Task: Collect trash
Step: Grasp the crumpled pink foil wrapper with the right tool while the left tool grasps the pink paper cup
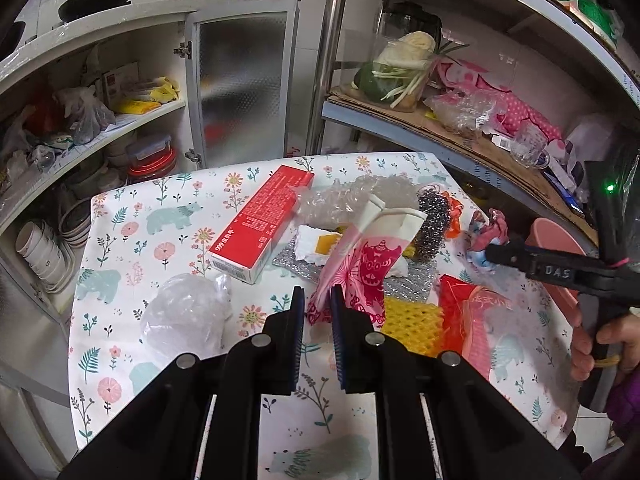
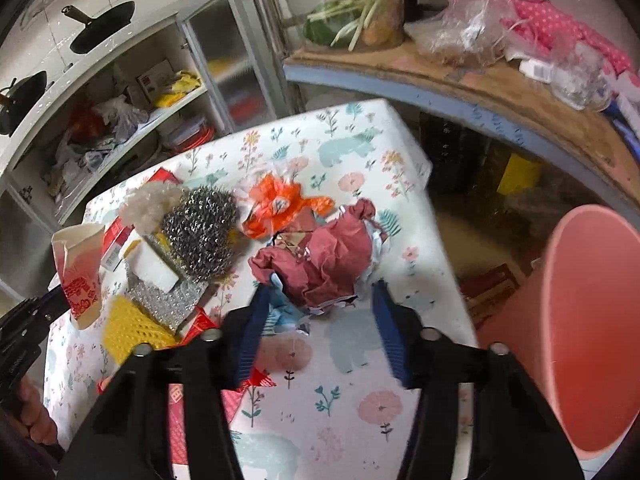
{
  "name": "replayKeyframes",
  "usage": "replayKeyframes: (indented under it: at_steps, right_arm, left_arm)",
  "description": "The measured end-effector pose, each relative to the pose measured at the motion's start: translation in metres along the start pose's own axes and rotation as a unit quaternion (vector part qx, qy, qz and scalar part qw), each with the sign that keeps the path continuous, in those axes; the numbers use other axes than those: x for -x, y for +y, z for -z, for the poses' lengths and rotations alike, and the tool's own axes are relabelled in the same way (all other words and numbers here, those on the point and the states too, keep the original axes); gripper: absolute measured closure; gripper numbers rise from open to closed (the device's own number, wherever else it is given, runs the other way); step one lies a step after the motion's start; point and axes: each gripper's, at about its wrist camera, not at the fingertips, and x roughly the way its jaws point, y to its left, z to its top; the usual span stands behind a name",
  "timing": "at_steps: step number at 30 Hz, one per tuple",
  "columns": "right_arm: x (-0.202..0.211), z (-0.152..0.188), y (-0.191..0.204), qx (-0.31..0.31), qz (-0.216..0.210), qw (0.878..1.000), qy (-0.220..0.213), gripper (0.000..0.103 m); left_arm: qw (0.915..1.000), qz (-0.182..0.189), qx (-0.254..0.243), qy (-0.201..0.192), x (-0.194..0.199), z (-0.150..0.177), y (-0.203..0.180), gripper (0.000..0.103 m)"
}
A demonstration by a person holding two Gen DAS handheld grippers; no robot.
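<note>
My left gripper is shut on the lower corner of a pink-and-white paper bag with a red print, which leans up over the pile in the middle of the table. In the right wrist view that bag stands at the left edge. My right gripper is open with its blue pads on either side of a crumpled dark-red and blue paper wad near the table's right edge. The left pad touches it; the right pad looks just short. A pink bin stands beyond that edge.
On the floral tablecloth lie a red carton, clear plastic bag, steel scourer, orange wrapper, yellow foam net and red packet. Cluttered shelves stand behind and to the right.
</note>
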Motion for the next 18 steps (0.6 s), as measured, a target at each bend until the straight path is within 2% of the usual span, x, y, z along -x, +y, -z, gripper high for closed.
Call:
replayKeyframes:
  at_steps: [1, 5, 12, 18]
  right_arm:
    - [0.000, 0.001, 0.000, -0.001, -0.011, 1.000, 0.002, 0.068]
    - [0.004, 0.006, 0.005, 0.013, -0.014, 1.000, -0.003, 0.078]
    - [0.031, 0.018, 0.005, 0.018, -0.018, 0.999, -0.022, 0.079]
    - [0.059, 0.034, 0.003, 0.023, -0.018, 0.999, -0.033, 0.079]
  left_arm:
    - [1.0000, 0.000, 0.000, -0.001, 0.001, 0.000, -0.001, 0.090]
    - [1.0000, -0.003, -0.002, -0.003, 0.004, -0.001, -0.007, 0.090]
    - [0.9999, -0.006, -0.004, -0.009, 0.014, -0.005, -0.023, 0.090]
    - [0.9996, -0.004, -0.023, -0.014, 0.021, -0.010, -0.055, 0.090]
